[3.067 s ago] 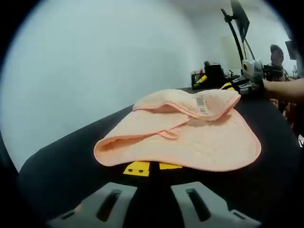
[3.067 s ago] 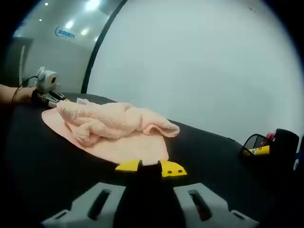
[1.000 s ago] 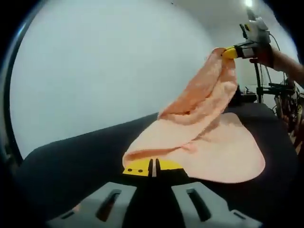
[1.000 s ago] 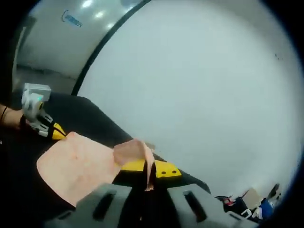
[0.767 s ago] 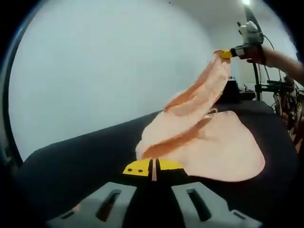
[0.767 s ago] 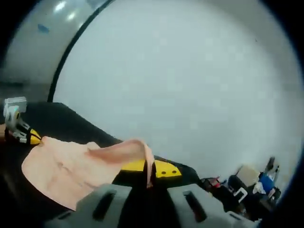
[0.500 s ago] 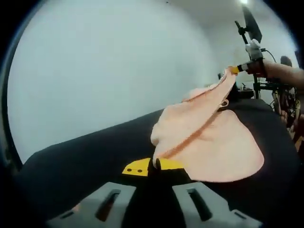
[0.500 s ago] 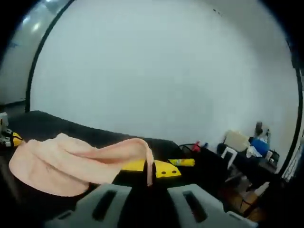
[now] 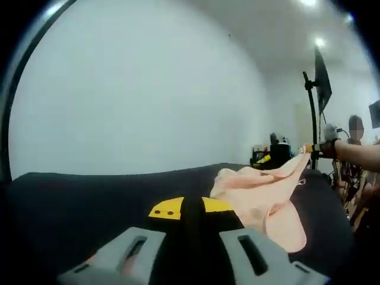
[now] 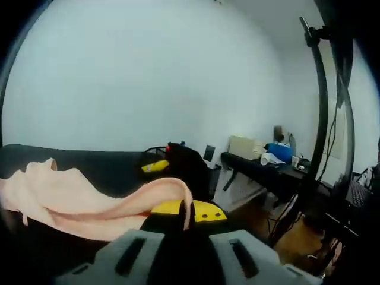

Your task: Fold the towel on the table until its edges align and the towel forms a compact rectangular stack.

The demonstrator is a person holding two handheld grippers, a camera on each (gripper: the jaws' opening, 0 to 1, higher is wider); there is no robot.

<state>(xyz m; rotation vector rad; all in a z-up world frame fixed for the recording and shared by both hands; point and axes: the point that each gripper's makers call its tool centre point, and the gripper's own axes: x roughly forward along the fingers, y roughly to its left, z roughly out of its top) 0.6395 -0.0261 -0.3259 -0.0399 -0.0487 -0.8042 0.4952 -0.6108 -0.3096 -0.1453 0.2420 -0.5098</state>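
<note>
Right gripper (image 10: 185, 211) jaws pinched shut on a corner of the peach towel (image 10: 77, 199), lifted off the black table (image 9: 89, 196). Left gripper (image 9: 191, 209) jaws closed; hold on the towel impossible to tell.

Towel (image 9: 261, 193): soft, matt peach terry cloth.
Table (image 9: 89, 196): matt black surface.
Jaw tips: smooth yellow plastic.

The peach towel (image 9: 267, 196), spread flat earlier, now lies doubled over, its raised corner carried down low by the right tool (image 10: 186, 217).
</note>
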